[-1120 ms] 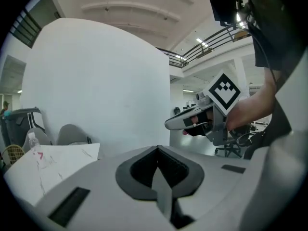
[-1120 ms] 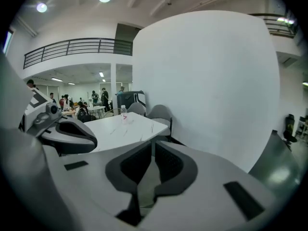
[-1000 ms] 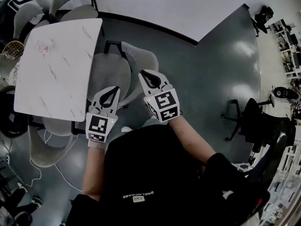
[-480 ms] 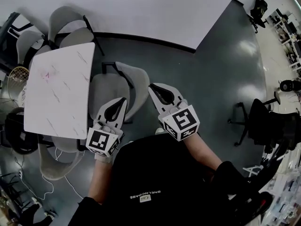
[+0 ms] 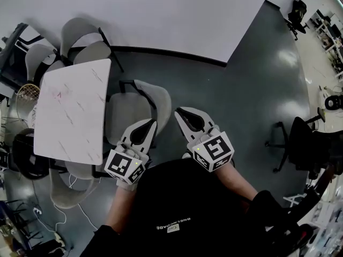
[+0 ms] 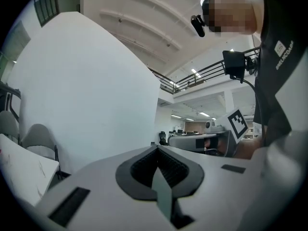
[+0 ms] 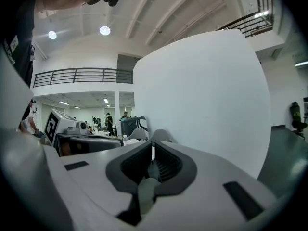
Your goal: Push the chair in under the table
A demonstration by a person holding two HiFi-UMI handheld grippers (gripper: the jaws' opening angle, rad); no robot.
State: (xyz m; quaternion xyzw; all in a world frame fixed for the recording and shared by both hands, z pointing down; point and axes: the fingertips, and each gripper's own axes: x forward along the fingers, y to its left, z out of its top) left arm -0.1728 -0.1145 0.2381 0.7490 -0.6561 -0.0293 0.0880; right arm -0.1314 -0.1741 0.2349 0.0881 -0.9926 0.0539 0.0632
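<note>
A light grey chair [image 5: 134,107] stands at the right side of the white marble table [image 5: 72,108], its seat against the table's edge and its backrest [image 5: 161,103] toward me. My left gripper [image 5: 151,122] hangs shut and empty just on my side of the backrest. My right gripper [image 5: 179,111] is also shut and empty, beside the backrest's right edge. Neither touches the chair, as far as I can tell. In the left gripper view the jaws [image 6: 155,149] are closed and point level at the white wall. The right gripper view shows its closed jaws [image 7: 152,144], with nothing between them.
More grey chairs stand at the table's far side [image 5: 80,36] and near side [image 5: 67,183]. A white wall [image 5: 161,15] runs behind. A black office chair [image 5: 303,146] stands on the dark floor at the right. Cables [image 5: 40,210] lie at bottom left.
Both grippers have lifted off the chair's backrest and drawn back toward my body. They stay shut. The chair keeps its place against the table.
</note>
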